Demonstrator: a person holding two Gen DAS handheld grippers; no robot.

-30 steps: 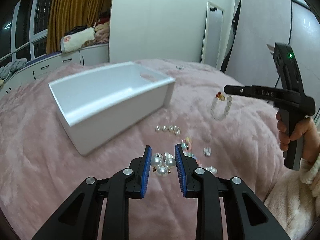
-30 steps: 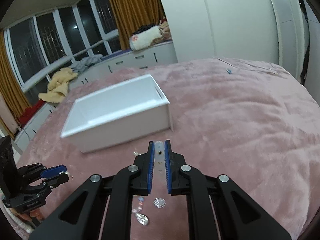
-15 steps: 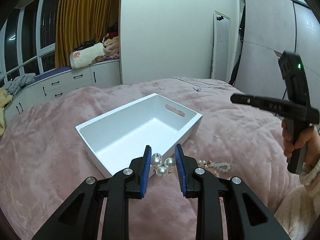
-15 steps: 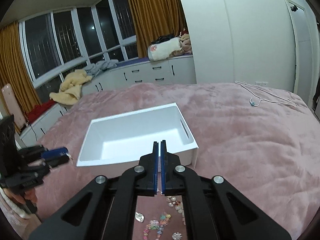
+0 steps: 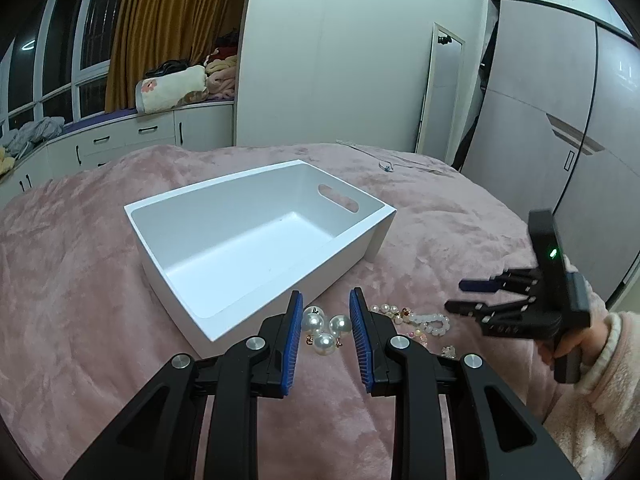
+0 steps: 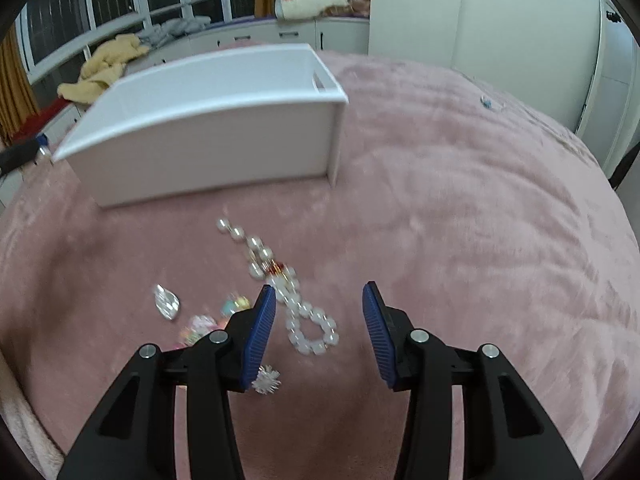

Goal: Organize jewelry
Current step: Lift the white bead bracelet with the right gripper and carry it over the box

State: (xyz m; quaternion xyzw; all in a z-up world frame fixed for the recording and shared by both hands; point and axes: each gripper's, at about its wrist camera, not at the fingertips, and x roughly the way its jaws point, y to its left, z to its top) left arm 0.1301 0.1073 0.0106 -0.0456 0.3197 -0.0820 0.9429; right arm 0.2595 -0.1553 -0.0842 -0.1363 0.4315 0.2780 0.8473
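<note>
Right wrist view: my right gripper [image 6: 319,322] is opening above the bead bracelet [image 6: 310,320], pads clear of it. The strand's long axis runs toward the white box [image 6: 208,140]. My left gripper [image 5: 323,330] grasps a pearl cluster [image 5: 324,330] near the box's front corner.

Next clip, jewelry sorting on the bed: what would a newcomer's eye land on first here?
Probably the white box, open and apparently empty, sitting on the pink blanket. Next, the pearl cluster held between the left gripper pads, near the box's front corner. To the right, the right gripper, its jaws opening, hangs over a white bead bracelet lying among scattered trinkets.
</note>
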